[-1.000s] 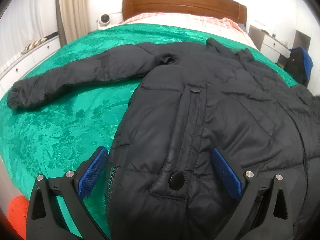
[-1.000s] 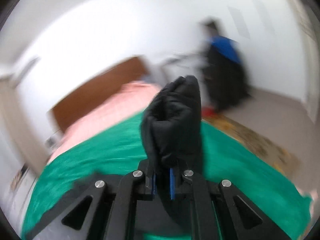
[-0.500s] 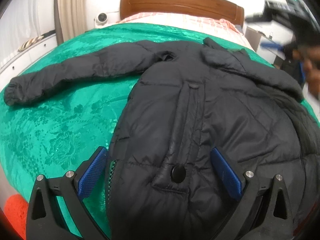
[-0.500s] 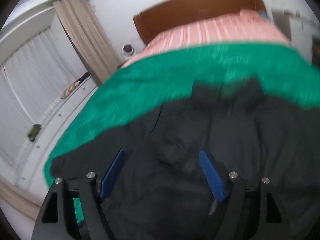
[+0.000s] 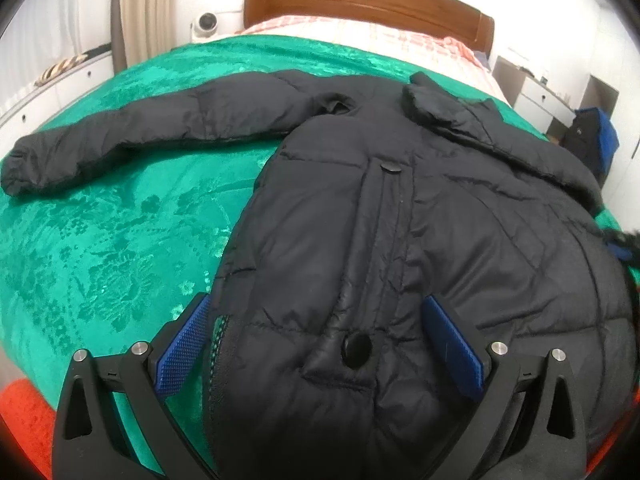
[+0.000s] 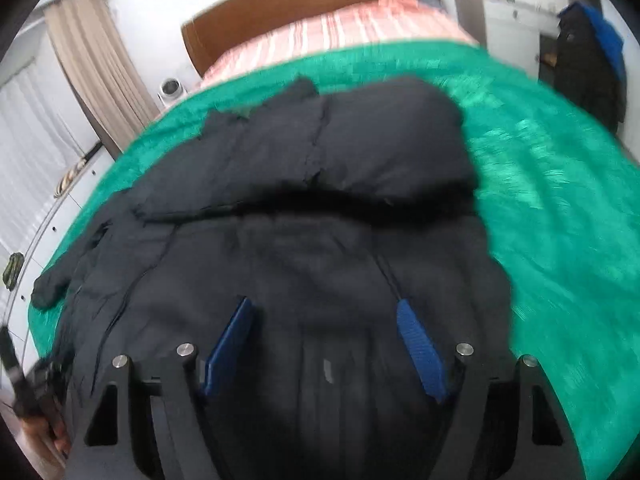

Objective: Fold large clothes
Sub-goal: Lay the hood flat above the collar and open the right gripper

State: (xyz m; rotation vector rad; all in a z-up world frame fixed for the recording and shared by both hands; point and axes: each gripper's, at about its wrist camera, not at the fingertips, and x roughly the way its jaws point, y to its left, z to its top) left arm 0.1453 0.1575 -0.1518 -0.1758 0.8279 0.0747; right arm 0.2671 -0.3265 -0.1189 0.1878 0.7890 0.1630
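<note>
White walls and a curved wooden headboard (image 5: pixel 368 4) frame the bed's green patterned blanket (image 5: pixel 100 248), where a black puffer jacket (image 5: pixel 360 220) sprawls. Left gripper (image 5: pixel 316 344) and right gripper (image 6: pixel 324 348) both gape, clasping nothing.

Left claw (image 5: pixel 316 344) open, right claw (image 6: pixel 324 344) open

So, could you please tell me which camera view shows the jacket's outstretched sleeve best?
The left wrist view: the outstretched sleeve lies sharp and whole on the green bedspread, from shoulder to cuff. The right wrist view is blurred and shows only its cuff end at the far left, past the jacket's body.
</note>
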